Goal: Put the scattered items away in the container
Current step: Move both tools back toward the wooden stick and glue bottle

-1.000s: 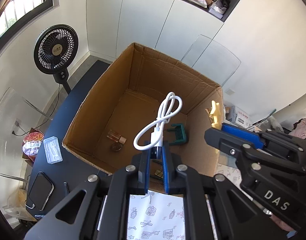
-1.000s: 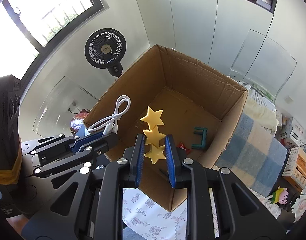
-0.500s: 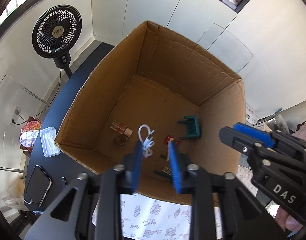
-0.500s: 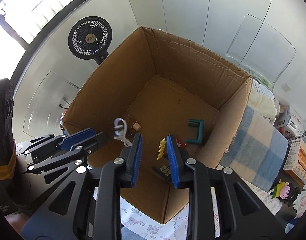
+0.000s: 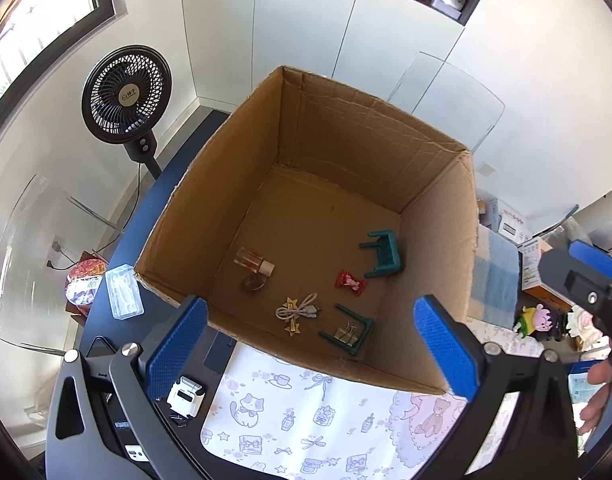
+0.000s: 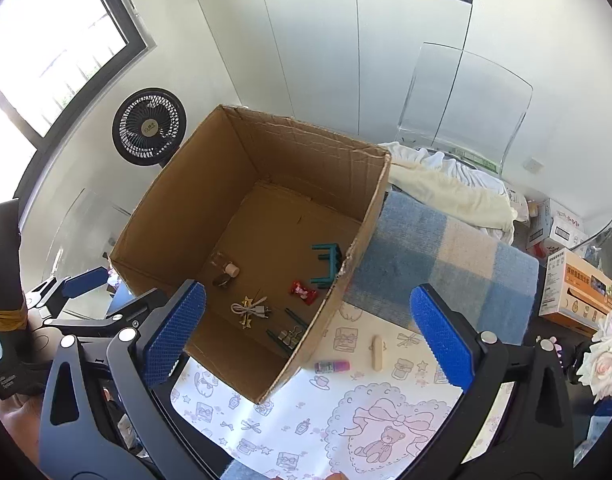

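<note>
We see both grippers' jaws just sprung wide and empty, cable [image 5: 297, 312] and yellow stars [image 5: 293, 327] now lying in the box [image 5: 193, 216] near its front wall, fan [image 5: 126, 94] behind.

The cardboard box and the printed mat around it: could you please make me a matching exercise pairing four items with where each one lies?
Items:
1. white cable
2. red candy
3. wooden clip
4. clear plastic case

Places:
A. printed mat, right of the cardboard box
B. dark table, left of the box
C. box floor, over the yellow stars
D. box floor, beside a green stool

Pairs: 1-C, 2-D, 3-A, 4-B
</note>
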Demonstrator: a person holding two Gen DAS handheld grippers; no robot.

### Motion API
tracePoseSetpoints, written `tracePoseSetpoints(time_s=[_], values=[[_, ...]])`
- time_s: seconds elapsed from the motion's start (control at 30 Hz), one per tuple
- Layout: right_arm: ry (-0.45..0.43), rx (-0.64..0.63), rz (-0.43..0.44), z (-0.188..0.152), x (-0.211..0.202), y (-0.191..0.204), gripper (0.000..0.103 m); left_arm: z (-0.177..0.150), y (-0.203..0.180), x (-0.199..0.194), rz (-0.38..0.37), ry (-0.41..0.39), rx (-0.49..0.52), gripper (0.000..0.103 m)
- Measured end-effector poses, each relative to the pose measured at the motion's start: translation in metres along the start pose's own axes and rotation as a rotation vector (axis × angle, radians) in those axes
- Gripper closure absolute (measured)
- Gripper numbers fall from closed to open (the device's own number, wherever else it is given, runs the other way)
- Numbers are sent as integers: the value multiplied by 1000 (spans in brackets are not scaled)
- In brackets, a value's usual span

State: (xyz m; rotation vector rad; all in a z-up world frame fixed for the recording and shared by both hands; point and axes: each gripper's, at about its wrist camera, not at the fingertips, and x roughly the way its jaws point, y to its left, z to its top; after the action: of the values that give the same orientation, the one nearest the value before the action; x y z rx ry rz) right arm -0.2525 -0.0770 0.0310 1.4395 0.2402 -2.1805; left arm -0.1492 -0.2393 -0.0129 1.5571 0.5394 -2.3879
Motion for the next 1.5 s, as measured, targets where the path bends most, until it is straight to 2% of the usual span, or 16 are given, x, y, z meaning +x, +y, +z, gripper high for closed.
tracePoseSetpoints(time_s=[0.23,0.8,0.97,1.17,1.5], values=[[-22,40,-16,-29,-30,-32,0,-26,-48,-13,-60,18,44,0],[-84,114,-12,-80,-100,-113,0,-84,-167,-19,-108,66,218,0],[-77,131,-12,-97,-98,-138,0,-104,-195,-8,-148,119,260,0],[-42,160,9,-123,-80,-158,0,-124,-211,14,-108,148,274,0],[3,162,50,-152,-47,-185,0,-136,-211,55,-61,179,263,0]])
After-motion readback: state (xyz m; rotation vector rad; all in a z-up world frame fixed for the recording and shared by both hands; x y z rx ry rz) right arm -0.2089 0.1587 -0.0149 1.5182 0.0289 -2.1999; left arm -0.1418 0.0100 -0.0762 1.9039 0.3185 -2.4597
